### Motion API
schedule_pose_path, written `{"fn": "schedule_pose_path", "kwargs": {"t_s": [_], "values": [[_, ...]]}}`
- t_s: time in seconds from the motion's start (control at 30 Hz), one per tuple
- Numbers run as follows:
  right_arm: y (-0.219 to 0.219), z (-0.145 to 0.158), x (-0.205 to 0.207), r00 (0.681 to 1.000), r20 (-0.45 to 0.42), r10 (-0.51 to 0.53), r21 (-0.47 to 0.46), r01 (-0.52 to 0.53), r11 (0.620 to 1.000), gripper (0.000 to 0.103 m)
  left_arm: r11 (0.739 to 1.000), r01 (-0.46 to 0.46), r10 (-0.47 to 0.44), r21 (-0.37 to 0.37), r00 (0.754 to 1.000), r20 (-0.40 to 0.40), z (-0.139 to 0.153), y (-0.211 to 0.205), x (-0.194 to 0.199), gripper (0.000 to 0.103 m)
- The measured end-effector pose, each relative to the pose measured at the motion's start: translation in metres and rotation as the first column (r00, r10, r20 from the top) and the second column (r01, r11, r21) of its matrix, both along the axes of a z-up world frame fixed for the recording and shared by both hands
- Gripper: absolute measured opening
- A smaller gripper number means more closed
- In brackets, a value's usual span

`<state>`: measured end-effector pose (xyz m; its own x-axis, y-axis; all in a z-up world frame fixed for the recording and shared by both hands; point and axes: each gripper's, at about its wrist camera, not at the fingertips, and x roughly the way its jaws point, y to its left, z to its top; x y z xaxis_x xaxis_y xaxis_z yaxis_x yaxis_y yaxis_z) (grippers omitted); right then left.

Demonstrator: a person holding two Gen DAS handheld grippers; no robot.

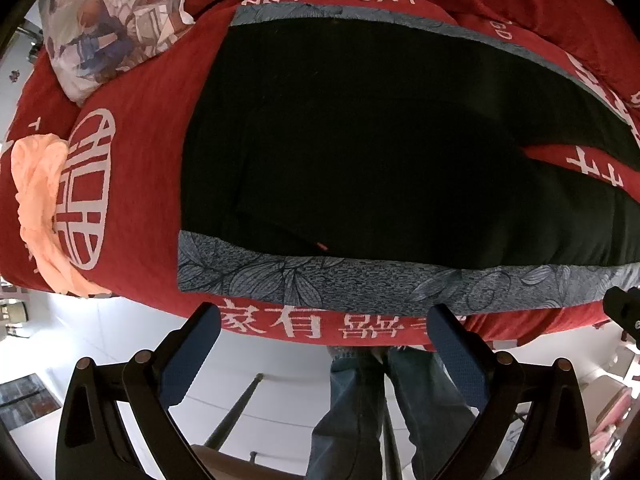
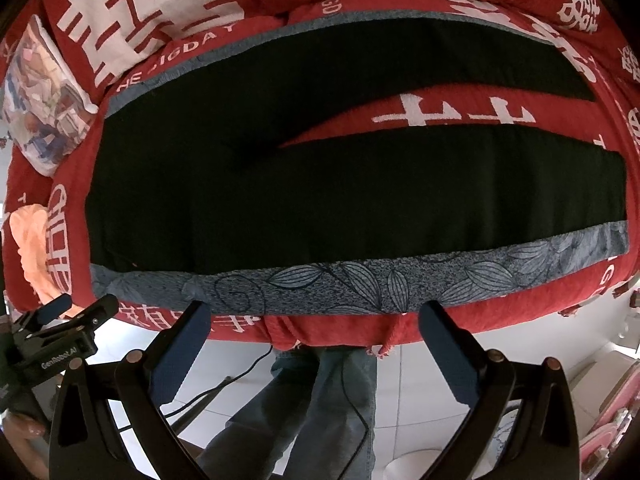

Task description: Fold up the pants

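Lying flat and unfolded along the bed's (image 1: 152, 160) near edge, the black pants (image 2: 320, 208) had legs spread apart; left tool (image 1: 324, 344) and right tool (image 2: 316, 336) hovered released, every fold remaining.

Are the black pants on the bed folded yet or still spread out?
Spread out, unfolded. The black pants lie flat on the red bedspread, legs apart with red cloth showing between them, grey floral side stripe running full length.

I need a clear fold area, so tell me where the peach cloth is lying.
The peach cloth lies bunched at the left edge of the red bedspread in both wrist views, beside a white round emblem, left of the black pants.
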<state>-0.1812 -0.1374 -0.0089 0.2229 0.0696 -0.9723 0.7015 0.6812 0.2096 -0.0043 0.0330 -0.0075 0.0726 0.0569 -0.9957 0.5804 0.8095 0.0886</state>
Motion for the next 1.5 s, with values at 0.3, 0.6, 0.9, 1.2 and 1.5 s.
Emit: {"fn": "schedule_pose_path", "kwargs": {"t_s": [0.3,0.6,0.9,1.2,1.5], "values": [[0.002,-0.005,0.005,1.000,-0.018,0.008,-0.006,-0.008,1.000,0.103,1.000,-0.011,0.011,0.000,1.000,-0.016,-0.006,0.003,0.003,0.103],[0.000,-0.008,0.004,1.000,-0.014,0.002,0.000,-0.002,1.000,0.103,0.999,-0.029,0.029,-0.019,0.999,-0.032,-0.010,0.006,0.008,0.103],[-0.001,-0.017,0.005,1.000,-0.020,-0.006,0.011,0.006,1.000,0.103,0.999,-0.041,0.040,-0.031,0.998,-0.039,-0.016,0.010,0.009,0.103],[-0.015,-0.033,-0.012,0.965,0.232,-0.118,0.286,0.049,0.957,0.096,0.960,-0.193,0.163,-0.202,0.974,-0.157,-0.034,0.048,0.027,0.103],[0.000,-0.120,-0.044,0.921,0.295,-0.256,0.596,0.032,0.802,0.057,0.879,-0.319,0.190,-0.354,0.916,-0.353,-0.085,0.088,0.024,0.103]]}}
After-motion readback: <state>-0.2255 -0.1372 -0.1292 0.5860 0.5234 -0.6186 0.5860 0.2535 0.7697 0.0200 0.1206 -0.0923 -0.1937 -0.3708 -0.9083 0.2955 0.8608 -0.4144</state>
